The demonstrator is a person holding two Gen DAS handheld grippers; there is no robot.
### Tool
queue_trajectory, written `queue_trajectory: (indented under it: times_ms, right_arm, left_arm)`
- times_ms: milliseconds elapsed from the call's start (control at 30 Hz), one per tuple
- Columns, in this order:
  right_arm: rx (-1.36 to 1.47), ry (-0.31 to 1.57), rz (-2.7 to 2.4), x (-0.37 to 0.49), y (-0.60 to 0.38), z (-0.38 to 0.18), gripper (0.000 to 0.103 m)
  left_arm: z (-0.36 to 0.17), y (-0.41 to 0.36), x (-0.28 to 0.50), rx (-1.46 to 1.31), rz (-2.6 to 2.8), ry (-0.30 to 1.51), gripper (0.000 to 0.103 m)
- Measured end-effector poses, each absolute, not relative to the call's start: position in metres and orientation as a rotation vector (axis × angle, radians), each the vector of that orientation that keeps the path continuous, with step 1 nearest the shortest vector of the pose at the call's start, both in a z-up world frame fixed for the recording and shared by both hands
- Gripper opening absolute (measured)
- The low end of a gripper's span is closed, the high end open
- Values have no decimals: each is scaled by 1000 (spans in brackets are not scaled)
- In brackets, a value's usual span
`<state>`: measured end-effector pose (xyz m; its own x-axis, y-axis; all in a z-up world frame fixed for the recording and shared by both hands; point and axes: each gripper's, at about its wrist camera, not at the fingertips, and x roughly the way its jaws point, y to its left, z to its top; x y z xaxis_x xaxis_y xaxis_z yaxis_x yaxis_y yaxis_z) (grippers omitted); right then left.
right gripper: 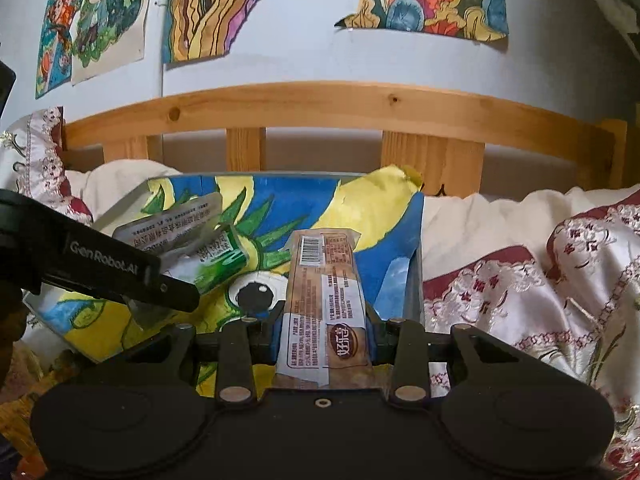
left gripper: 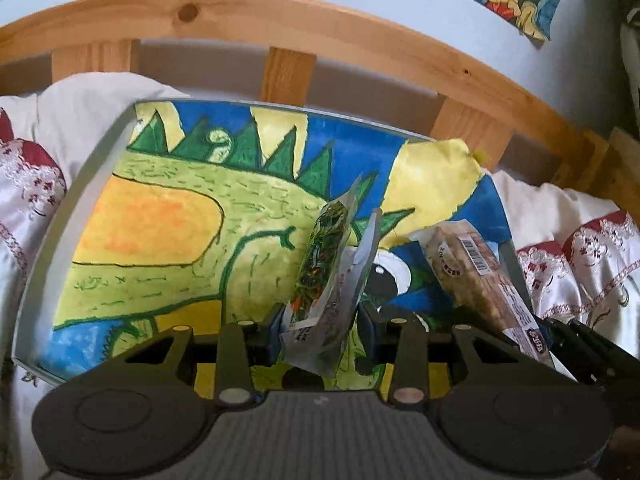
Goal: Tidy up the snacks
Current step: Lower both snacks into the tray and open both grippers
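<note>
1. Left wrist view: the left tool [left gripper: 322,316] is clamped on a green snack packet [left gripper: 320,264], which stands on edge between its blue pads and reaches away from the tool – its crinkled clear end hangs below the pads. Under and ahead of the tool lies a shallow grey tray [left gripper: 44,256] lined with a painted dinosaur picture [left gripper: 160,216], resting on the bed's white and red embroidered bedding [left gripper: 32,184]. To the right of the left tool a brown snack bar [left gripper: 476,276] slants over the tray's right side, its near end meeting the black right tool at the frame edge. A wooden headboard [left gripper: 288,20] runs behind the tray.

2. Right wrist view: the right tool [right gripper: 324,328] is closed on the brown snack bar [right gripper: 324,300], barcode end pointing away – it sits above the tray's right part, near the painted eye. To the left, the left tool's black finger [right gripper: 120,276] holds the green snack packet [right gripper: 188,228] over the picture. Drawings [right gripper: 92,20] hang on the wall above the headboard [right gripper: 340,100].
</note>
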<state>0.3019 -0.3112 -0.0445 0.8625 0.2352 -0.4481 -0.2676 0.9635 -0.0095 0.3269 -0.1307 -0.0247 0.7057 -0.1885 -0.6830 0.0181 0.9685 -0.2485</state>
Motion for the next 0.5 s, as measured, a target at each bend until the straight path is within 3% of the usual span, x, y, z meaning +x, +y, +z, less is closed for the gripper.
queue_trajectory:
  times_ms: [267,300,367,433,500]
  right_arm:
    - [-69,488,256,304,-312,-49,43]
    - [-70,488,257,304,-312,-49,47]
    - [-69,482,259,303,-312,-47,56]
    - [-71,471,260,302,-312,-45,65]
    - [-74,462,262,299,-312,-43,72]
  left_arm:
    - [-30,-136,324,-220,-105,800,48]
    - [-30,-136,324,-218,-103,804,53]
    - [-28,-133,321,-229,-94,800,75]
    - [-24,-128,317,-249,-90,783,85]
    - [-19,-124,313,-260,-95,770,86]
